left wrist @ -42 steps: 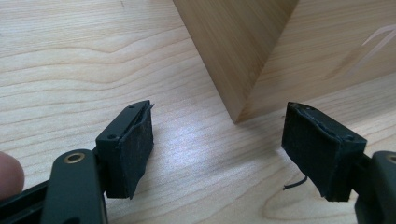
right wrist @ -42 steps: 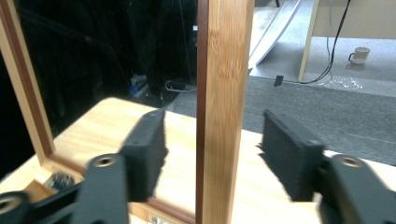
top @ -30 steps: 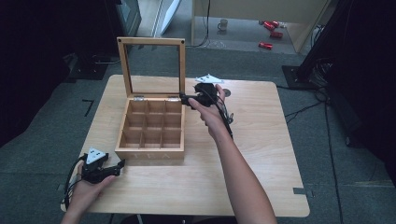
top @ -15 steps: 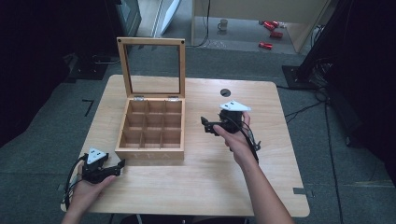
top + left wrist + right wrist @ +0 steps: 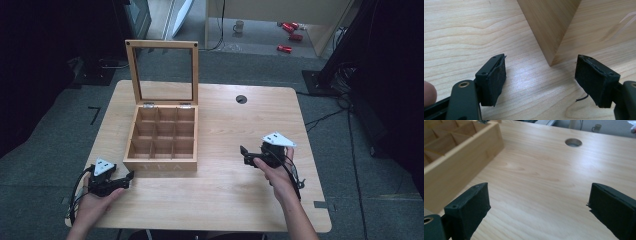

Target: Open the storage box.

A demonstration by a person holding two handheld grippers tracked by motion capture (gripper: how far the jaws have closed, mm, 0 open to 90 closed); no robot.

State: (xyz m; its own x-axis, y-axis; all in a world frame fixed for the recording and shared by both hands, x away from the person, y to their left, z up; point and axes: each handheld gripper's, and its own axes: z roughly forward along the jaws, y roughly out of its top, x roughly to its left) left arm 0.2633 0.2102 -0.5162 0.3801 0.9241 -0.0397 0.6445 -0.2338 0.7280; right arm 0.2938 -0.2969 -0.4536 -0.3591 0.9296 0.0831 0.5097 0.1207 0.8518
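On the table (image 5: 220,190), box (image 5: 162,137) between both tongs.

One box, two tools, one tabletop.

One wooden box (image 5: 162,140) stands on the single tabletop (image 5: 225,200), its one glass-paned lid (image 5: 163,72) raised, and inside it are nine compartments, three rows of three. Two tools: the left tool (image 5: 127,177) at the near left, the right tool (image 5: 244,155) at the near right. One round hole (image 5: 241,99) in the tabletop. On the far floor, one mug (image 5: 239,26) and three red cans (image 5: 289,36).
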